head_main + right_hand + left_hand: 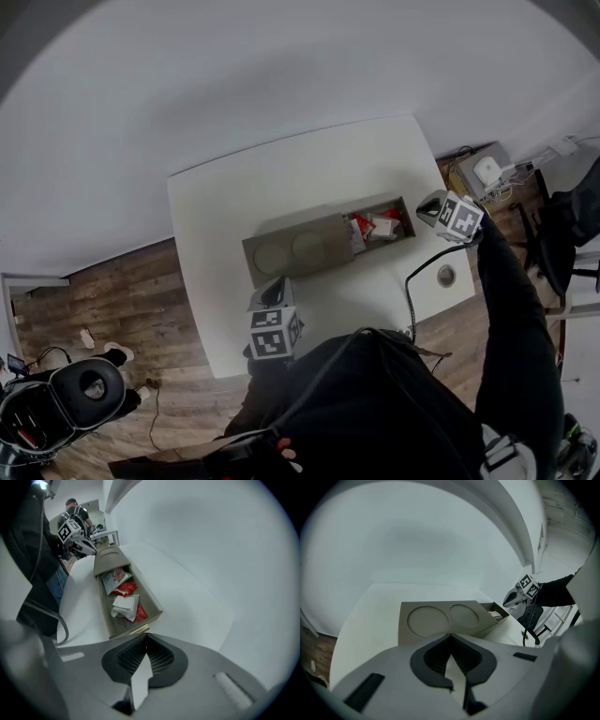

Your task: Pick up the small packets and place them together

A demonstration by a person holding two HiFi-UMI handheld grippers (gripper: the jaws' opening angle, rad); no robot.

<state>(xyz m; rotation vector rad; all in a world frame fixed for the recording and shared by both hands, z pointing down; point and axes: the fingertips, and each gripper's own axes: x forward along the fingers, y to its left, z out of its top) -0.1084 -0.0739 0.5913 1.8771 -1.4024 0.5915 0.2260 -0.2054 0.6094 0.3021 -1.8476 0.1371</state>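
The small packets [124, 597] — red ones and white ones — lie heaped together in the open compartment at one end of the tan tray [446, 605], which sits on the white surface [281, 183]; no loose packet shows anywhere else on it, so the gathering looks finished or very nearly so. The right tongs [146, 637] hang just above that end of the tray, closed on nothing; the left tongs [451, 635] hover near the tray's other end — also closed and empty — so what remains is likely only to draw back.
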